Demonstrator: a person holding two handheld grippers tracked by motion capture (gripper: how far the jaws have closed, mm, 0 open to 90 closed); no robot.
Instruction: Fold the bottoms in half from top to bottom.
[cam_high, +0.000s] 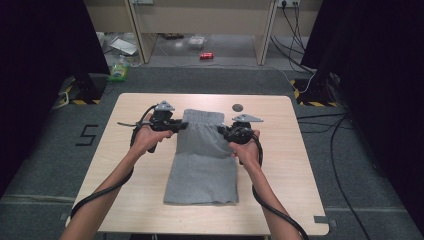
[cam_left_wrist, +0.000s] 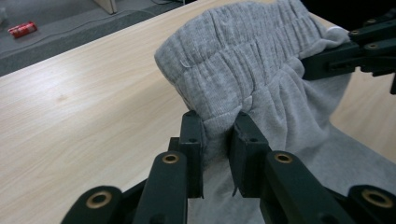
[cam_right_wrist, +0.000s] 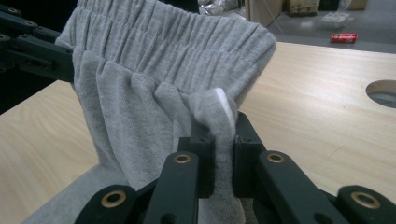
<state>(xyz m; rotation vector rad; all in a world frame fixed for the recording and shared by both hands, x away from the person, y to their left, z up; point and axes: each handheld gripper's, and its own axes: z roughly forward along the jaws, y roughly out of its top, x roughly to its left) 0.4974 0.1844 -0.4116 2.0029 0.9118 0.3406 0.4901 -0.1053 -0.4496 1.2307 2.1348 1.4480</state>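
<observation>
Both grippers are clamped on the grey shorts (cam_high: 202, 160). Left gripper (cam_left_wrist: 217, 140) and right gripper (cam_right_wrist: 223, 140) each pinch the waistband, lifted off the table (cam_high: 280, 160).

In the left gripper view, the fold of the grey shorts (cam_left_wrist: 252, 70) pinched between the jaws hid their inner faces, and the far gripper (cam_left_wrist: 359, 51) was cut off by the right edge. Beyond the table in the high view, the green item (cam_high: 119, 70) was too small to identify.
</observation>
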